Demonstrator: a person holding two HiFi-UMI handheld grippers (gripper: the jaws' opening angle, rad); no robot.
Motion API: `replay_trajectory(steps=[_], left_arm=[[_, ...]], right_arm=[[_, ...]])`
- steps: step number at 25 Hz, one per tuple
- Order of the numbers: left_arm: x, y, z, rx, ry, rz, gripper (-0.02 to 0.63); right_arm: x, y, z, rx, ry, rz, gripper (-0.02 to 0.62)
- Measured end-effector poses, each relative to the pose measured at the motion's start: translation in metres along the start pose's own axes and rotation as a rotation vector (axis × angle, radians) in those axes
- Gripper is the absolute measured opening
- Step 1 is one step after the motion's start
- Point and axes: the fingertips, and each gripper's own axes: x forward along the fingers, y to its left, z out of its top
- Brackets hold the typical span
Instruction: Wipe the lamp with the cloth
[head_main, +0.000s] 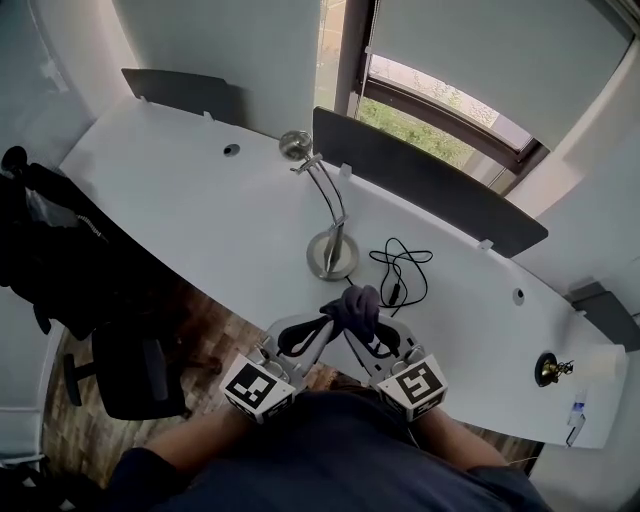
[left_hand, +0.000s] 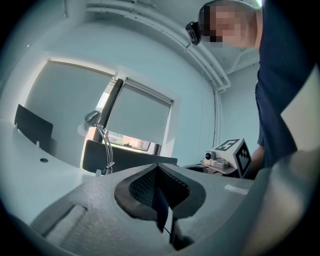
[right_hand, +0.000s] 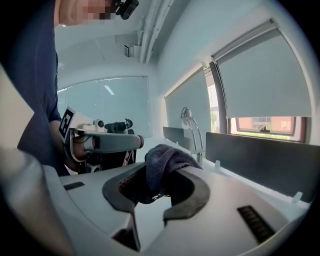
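A chrome desk lamp (head_main: 331, 252) stands mid-desk on a round base, its curved neck rising to a small head (head_main: 295, 145). A dark grey cloth (head_main: 357, 304) is bunched at the front edge of the white desk (head_main: 180, 200). My right gripper (head_main: 360, 320) is shut on that cloth (right_hand: 162, 167), and beyond it the lamp (right_hand: 189, 117) shows. My left gripper (head_main: 320, 328) sits just left of the cloth; its jaws (left_hand: 160, 175) are shut with nothing between them. The lamp (left_hand: 100, 131) stands ahead and to its left.
A black cable (head_main: 400, 268) lies coiled right of the lamp base. Dark divider panels (head_main: 425, 178) line the desk's far edge under the window. A black chair (head_main: 130, 370) draped with dark things stands at the left. A small brass object (head_main: 549, 369) sits far right.
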Motion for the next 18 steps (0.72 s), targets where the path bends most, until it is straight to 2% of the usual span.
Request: replay_trajectory(steps=[9, 18], left_arm=[[0.032, 0.027, 0.001, 0.0, 0.024, 0.087, 0.003], [0.039, 0.046, -0.009, -0.017, 0.061, 0.169, 0.003]], right_arm=[[0.033, -0.051, -0.001, -0.021, 0.022, 0.07, 0.107], [0.074, -0.084, 0.001, -0.061, 0.02, 0.125, 0.107]])
